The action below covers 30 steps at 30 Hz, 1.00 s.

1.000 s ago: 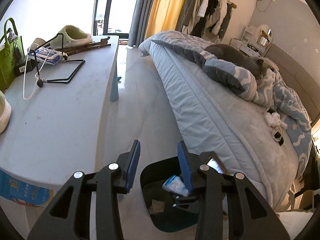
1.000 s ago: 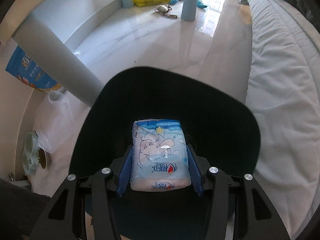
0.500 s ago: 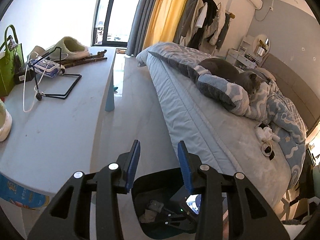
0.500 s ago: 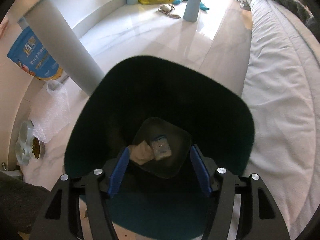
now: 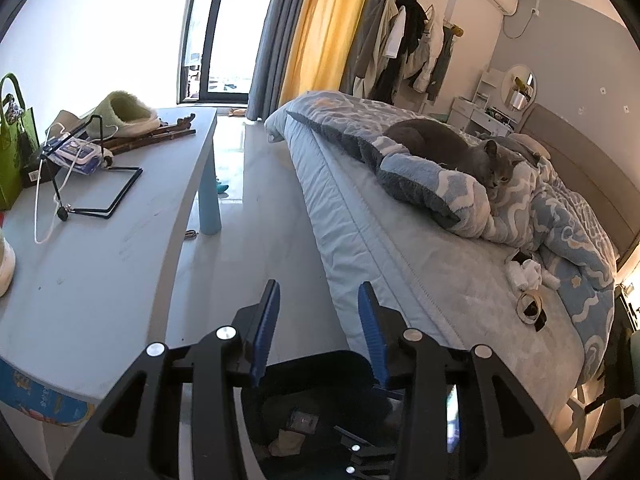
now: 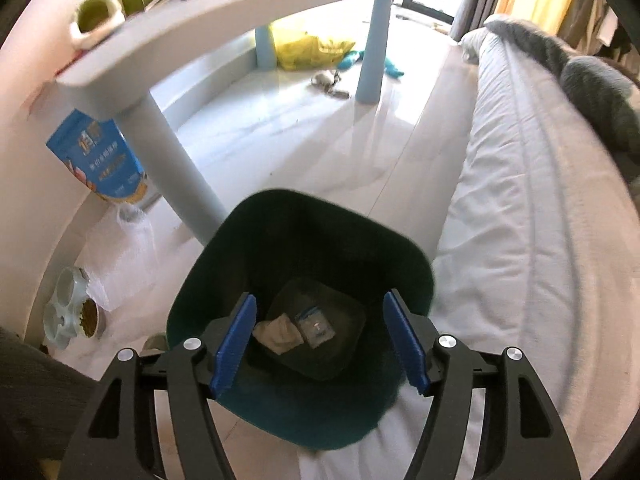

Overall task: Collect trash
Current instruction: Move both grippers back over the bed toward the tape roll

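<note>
My right gripper (image 6: 320,338), jaws just opened and empty, hangs over the dark bin (image 6: 300,216) at lower centre, where the tissue pack (image 6: 316,325) lies dropped; left gripper (image 5: 316,334) gapes empty.

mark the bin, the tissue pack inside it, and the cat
bin (image 6: 280,216): right wrist view, on the far inner wall below the rim.
tissue pack (image 6: 316,325): right wrist view, middle of the pack on the bin floor.
cat (image 5: 444,148): left wrist view, on its grey back, lying on the bed.

bright window (image 5: 216,28) glare, fisheye edges, slight blur.
</note>
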### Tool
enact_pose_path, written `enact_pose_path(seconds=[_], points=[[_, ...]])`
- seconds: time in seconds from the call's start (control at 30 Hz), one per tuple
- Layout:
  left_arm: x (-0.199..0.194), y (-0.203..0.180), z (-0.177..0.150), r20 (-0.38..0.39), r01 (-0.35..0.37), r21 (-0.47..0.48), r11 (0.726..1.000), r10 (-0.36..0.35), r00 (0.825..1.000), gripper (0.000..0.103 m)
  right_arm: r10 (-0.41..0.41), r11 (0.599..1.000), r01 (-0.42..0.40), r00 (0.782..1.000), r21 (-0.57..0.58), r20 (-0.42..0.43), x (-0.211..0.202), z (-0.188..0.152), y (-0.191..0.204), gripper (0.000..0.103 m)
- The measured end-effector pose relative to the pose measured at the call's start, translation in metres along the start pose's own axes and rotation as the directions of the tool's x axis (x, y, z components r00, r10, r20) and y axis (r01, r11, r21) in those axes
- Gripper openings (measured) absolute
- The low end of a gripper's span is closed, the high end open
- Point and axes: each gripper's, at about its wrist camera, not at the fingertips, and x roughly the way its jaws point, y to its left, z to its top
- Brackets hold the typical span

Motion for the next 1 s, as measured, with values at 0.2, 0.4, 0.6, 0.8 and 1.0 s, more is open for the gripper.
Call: enact_pose_path(seconds=[0.2,0.4,0.6,0.8,1.0], points=[[0.004,-0.017,0.004,0.005,0.014,0.006,1.0,-0.014,1.0,0.052,0.008,1.0,-0.005,0.994,-0.023,0.105,-0.038,-0.005,-0.011,0.073],[0.01,-0.043,0.005,0.008,0.039,0.034,0.999,-0.04,0.999,0.062,-0.009,0.999,0.015,0.982,-0.031,0.187,-0.072,-0.012,-0.03,0.078],[0.023,-0.071,0.003,-0.003,0.062,0.058,0.996,-0.062,0.998,0.067,-0.038,0.999,0.036,0.968,0.01,0.247,-0.099,-0.026,-0.057,0.08],[0.034,-0.1,0.0,-0.013,0.092,0.074,0.993,-0.092,0.996,0.071,-0.084,0.995,0.068,0.961,0.068,0.265,-0.117,-0.046,-0.086,0.081],[0.044,-0.128,-0.003,-0.029,0.13,0.09,0.987,-0.128,0.991,0.071,-0.14,0.985,0.107,0.952,0.133,0.272,-0.131,-0.069,-0.123,0.081]])
